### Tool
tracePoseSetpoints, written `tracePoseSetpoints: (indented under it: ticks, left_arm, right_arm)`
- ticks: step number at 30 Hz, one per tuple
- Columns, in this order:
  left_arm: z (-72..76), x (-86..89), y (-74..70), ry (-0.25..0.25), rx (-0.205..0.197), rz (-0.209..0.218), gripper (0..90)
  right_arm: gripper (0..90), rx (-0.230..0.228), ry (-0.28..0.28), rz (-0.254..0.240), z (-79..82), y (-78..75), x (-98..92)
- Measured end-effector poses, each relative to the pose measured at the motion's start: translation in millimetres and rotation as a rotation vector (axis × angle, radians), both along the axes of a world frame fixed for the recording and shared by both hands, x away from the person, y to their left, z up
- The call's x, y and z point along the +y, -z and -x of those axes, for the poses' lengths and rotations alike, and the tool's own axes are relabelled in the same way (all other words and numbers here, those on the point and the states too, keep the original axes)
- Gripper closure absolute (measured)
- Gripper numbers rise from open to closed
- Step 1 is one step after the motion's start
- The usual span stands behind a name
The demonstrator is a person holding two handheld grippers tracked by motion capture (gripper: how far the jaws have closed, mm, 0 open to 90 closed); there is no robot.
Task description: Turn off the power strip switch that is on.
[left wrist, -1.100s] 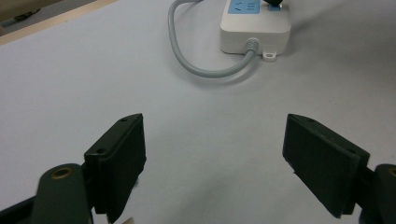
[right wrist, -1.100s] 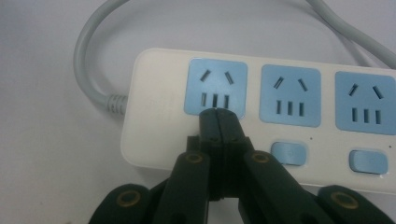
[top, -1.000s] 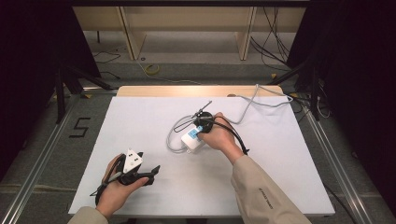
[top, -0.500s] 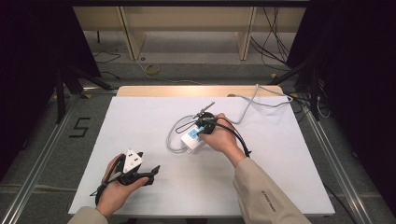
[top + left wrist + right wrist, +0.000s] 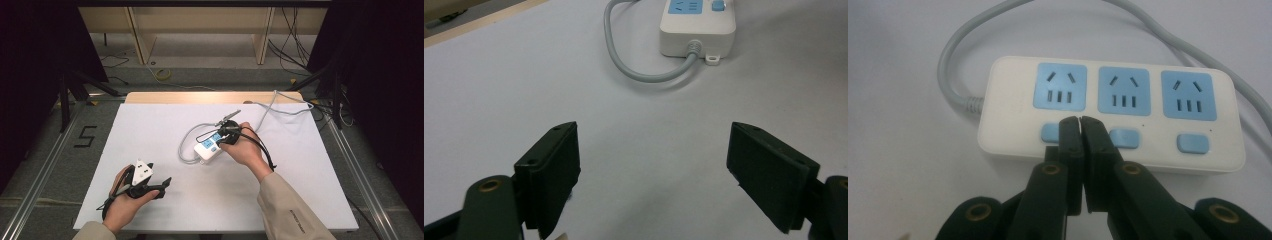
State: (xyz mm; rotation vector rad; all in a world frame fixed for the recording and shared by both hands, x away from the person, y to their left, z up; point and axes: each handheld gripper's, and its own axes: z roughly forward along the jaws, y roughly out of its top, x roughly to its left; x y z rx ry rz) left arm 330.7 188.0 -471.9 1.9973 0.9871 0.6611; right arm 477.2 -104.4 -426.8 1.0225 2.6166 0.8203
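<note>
Roughly, working across the table from left to right
left gripper: resting low at the near left of the table, well apart from the work; its jaws stand wide with nothing between them, seen in its own view as two black pads far apart over bare white surface
table: white top, bare around the left hand
grey cable: loops out of the strip's left end, curves round and runs off toward the far right edge of the table
power strip: lies flat near the middle of the table, white body, three blue sockets in a row and a blue switch under each
right gripper: jaws pressed together with nothing between them, tips over the strip's switch row, between the first switch and the second, partly covering the first
contact: whether the tips press a button or only hover just over it cannot be told
done so far, as a judgement: the closed tip has been brought to the switch row, so the approach looks finished
left to do, as a judgement: the switches themselves; nothing shows which position each one is in, and the third stands untouched to the right
</note>
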Motion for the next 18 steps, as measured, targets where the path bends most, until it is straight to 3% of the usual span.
tracePoseSetpoints:
  ticks: [8,18]
  left_arm:
    - [-0.1,-0.1,0.3,-0.001,0.001,0.000,21.3]
    - [0.0,-0.2,0.6,-0.002,0.003,0.000,21.3]
  right_arm:
    - [85.9,-0.017,0.003,-0.019,7.1,-2.7,-13.2]
    - [75.9,-0.032,0.010,-0.052,17.9,-2.7,-32.4]
